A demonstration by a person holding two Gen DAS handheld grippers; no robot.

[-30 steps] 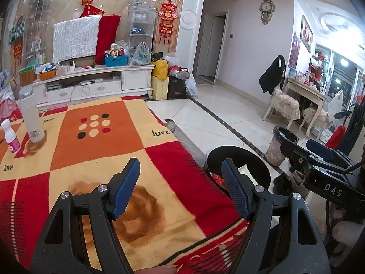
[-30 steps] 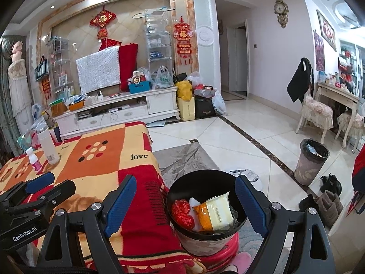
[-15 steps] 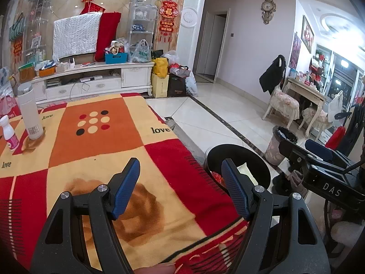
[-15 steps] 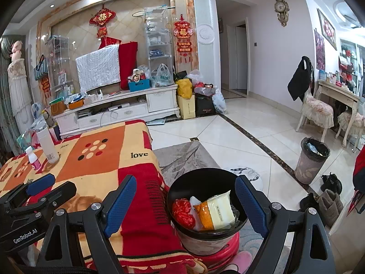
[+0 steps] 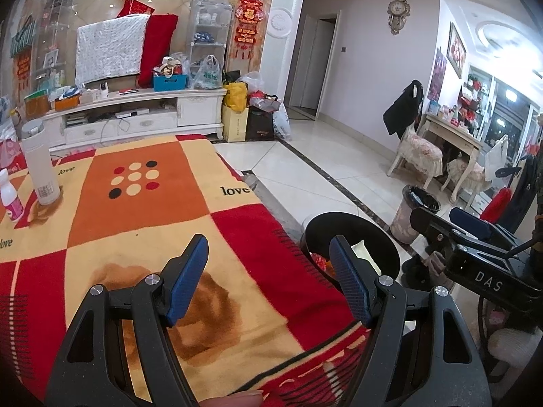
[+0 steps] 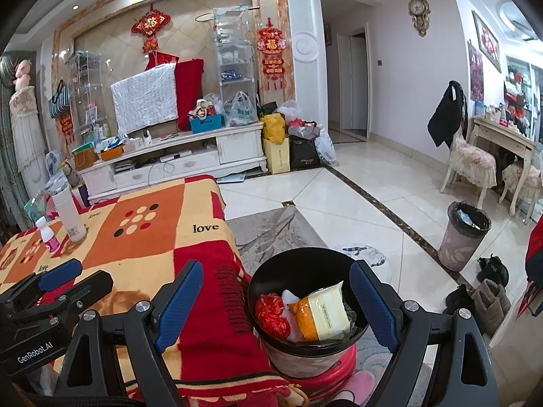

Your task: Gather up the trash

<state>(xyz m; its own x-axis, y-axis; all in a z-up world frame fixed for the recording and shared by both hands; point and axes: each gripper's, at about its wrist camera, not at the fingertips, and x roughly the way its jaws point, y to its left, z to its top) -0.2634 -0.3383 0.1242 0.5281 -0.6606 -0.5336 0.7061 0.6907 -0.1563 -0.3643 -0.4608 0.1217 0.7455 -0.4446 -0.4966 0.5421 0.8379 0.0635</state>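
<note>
A tall white bottle [image 5: 40, 166] stands at the left edge on the patchwork blanket [image 5: 142, 210], a small pink-labelled bottle [image 5: 9, 196] beside it. A white TV cabinet [image 6: 190, 159] fills the upper left; a wall clock [image 6: 419, 8] hangs upper right.

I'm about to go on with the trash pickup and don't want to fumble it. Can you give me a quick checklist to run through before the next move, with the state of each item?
1. Left claw open and empty: ok.
2. Right claw open and empty: ok.
3. Black bin upright beside the blanket-covered table, mouth unobstructed: ok.
4. Room left in the bin above the red wrapper and yellow packet: ok.
5. Loose trash left on the table: cannot tell; only a tall white bottle and a small pink-labelled bottle show.
6. Claws apart from each other: ok.
</note>
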